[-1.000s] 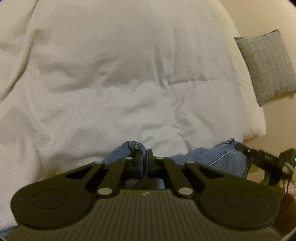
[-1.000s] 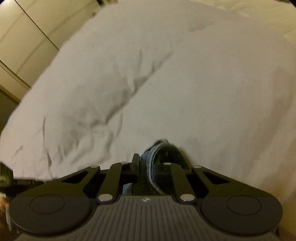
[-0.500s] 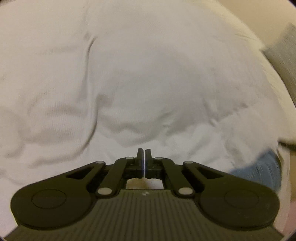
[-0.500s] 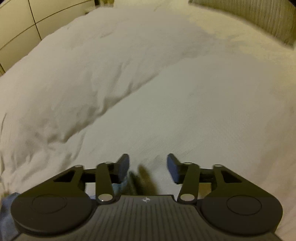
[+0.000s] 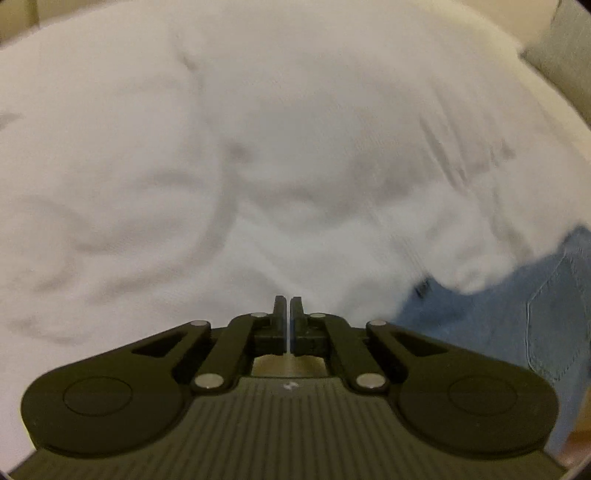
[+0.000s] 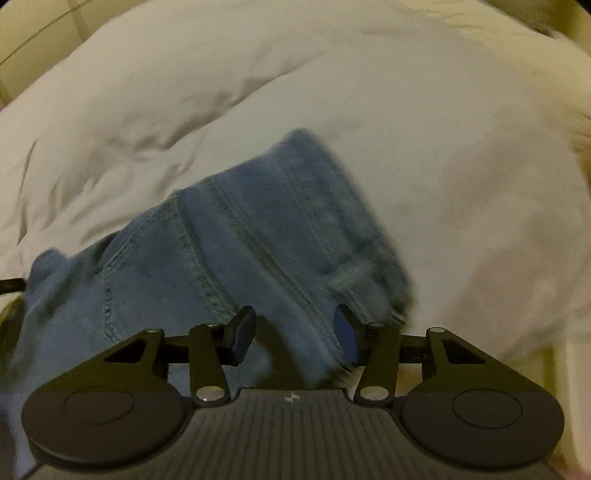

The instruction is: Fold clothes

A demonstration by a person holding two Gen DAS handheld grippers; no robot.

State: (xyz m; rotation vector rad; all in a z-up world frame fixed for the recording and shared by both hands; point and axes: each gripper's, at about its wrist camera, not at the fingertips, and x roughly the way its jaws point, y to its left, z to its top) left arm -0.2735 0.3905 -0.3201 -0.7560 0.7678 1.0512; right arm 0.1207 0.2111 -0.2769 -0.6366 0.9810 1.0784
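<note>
Blue denim jeans point(image 6: 229, 236) lie in a folded heap on the white duvet point(image 6: 443, 147), with seams and a frayed hem showing. My right gripper point(image 6: 295, 321) hovers over their near edge. Its jaws are apart and closing, the denim shows between the fingers, and the pads do not press on it. In the left wrist view the jeans point(image 5: 517, 317) reach in from the lower right, a back pocket visible. My left gripper point(image 5: 287, 301) is shut on nothing, over bare duvet point(image 5: 258, 147) to the left of the jeans.
A grey cushion point(image 5: 569, 48) sits at the far right edge of the bed. Beige wall panels point(image 6: 33, 22) stand beyond the bed's far left side. The duvet is rumpled with soft ridges around the jeans.
Both grippers held the jeans a second ago. The left one has let go, stayed shut and swung away leftward. The right one opened, dropped the denim and drew back over it.
</note>
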